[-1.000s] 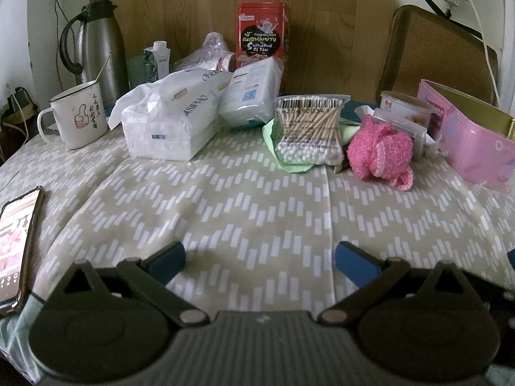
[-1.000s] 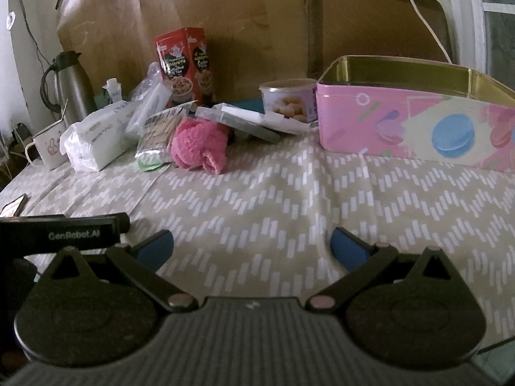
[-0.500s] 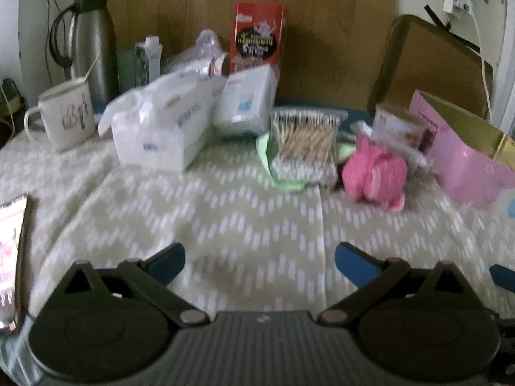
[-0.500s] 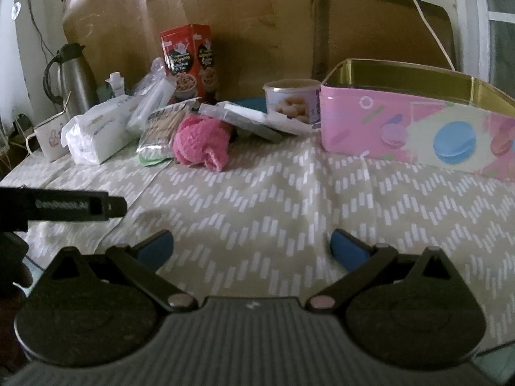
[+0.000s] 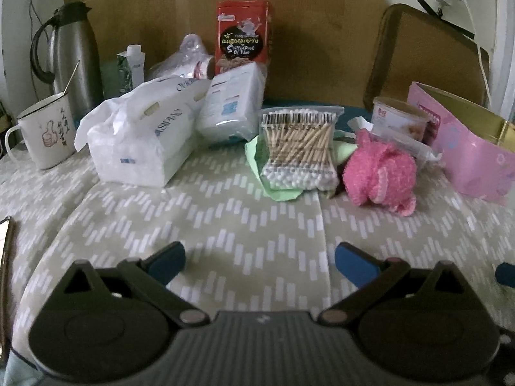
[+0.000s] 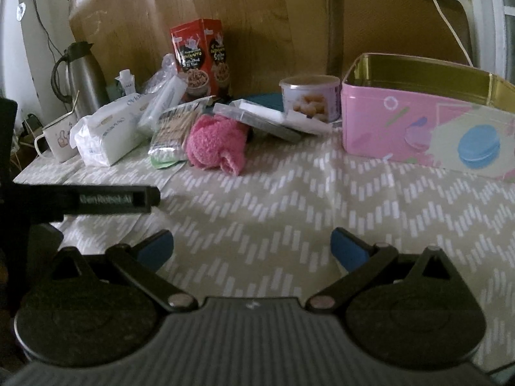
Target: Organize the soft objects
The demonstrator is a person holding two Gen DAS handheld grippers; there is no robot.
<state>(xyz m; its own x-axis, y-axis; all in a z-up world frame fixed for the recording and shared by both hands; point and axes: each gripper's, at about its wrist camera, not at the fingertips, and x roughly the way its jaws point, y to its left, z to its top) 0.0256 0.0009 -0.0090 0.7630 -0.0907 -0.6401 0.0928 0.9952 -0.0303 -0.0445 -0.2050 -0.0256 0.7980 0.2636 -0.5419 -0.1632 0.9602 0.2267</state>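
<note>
A fluffy pink soft item (image 5: 381,175) lies on the patterned tablecloth, right of a bag of cotton swabs (image 5: 299,148); it also shows in the right wrist view (image 6: 215,144). A white tissue pack (image 5: 145,135) and a smaller white pack (image 5: 233,104) lie to the left. An open pink tin (image 6: 425,119) stands at the right. My left gripper (image 5: 259,262) is open and empty, well short of the objects. My right gripper (image 6: 251,249) is open and empty, above bare cloth. The left gripper's body (image 6: 80,199) shows at the left of the right wrist view.
A steel thermos (image 5: 70,54), a white mug (image 5: 45,132), a red snack box (image 5: 243,35), a small round can (image 6: 309,96) and flat boxes (image 6: 267,119) crowd the back. A chair back (image 6: 396,22) stands behind the tin. A phone edge (image 5: 4,257) lies at the left.
Both grippers have risen and shifted slightly, so the objects sit a little lower and nearer in view. The left gripper's body has moved up in the right wrist view. Both stay open.
</note>
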